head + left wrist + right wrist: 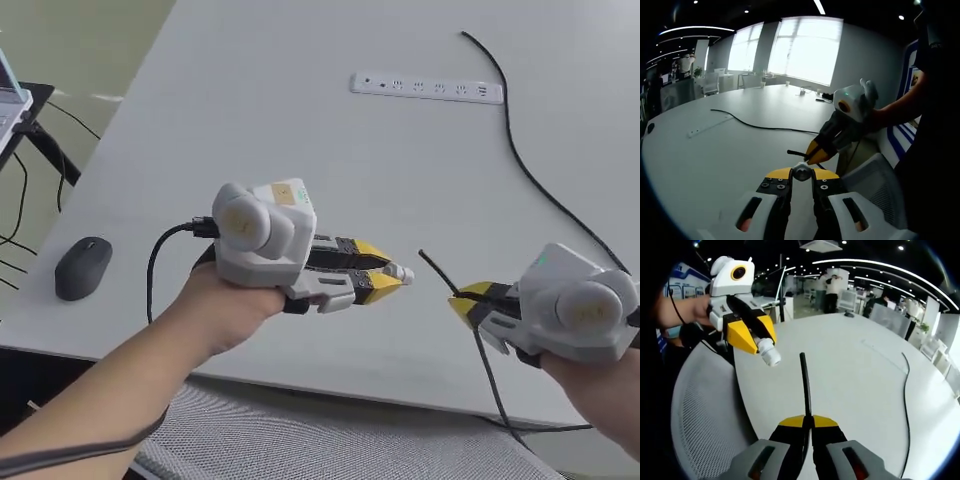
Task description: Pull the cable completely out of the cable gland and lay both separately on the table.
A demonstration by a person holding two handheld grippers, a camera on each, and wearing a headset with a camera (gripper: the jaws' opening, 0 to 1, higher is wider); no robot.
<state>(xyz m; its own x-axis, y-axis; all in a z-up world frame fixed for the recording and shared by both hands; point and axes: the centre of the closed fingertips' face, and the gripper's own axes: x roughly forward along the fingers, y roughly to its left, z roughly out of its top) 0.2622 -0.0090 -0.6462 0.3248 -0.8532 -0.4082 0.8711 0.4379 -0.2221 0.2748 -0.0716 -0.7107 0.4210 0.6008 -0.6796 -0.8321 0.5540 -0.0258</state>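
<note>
Your left claw (388, 277) is clamped on the small, rigid cable gland (402, 272) and your right claw (463, 301) on the thin, flexible cable (436, 271) near its free end, the two apart above the bench (300, 130); both look light, so grip gently.

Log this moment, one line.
left gripper shut on cable gland | right gripper shut on cable | cable out of cable gland | both above table

Cable gland (400, 272) left of cable (437, 269), apart; power strip (427, 88) behind, on table (300, 150)
</note>
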